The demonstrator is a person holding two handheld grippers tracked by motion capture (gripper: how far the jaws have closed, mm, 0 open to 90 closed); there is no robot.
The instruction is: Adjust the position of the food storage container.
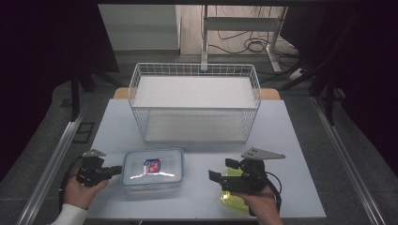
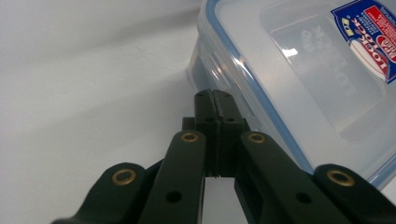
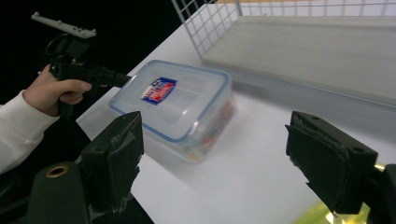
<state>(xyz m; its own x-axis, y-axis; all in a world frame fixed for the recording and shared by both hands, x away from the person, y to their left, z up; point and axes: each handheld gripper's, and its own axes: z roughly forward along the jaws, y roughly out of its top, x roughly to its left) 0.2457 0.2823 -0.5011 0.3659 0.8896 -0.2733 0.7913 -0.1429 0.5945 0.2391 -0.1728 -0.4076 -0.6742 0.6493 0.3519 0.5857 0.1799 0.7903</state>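
Step in hand: approach to plastic box (lid on), near desk front edge before wire basket. Your left claw pressed together, beside box wall. Right claw spread, empty. Next: bring right claw to box.

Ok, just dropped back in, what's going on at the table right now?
A person holds a gripper in each hand at a white table. The left gripper, jaws shut, has its tips at the left edge of a clear lidded plastic container with a blue seal; whether they press on it is hard to say. The right gripper is open and faces the container from the right, above something yellow-green. A white wire basket stands behind.
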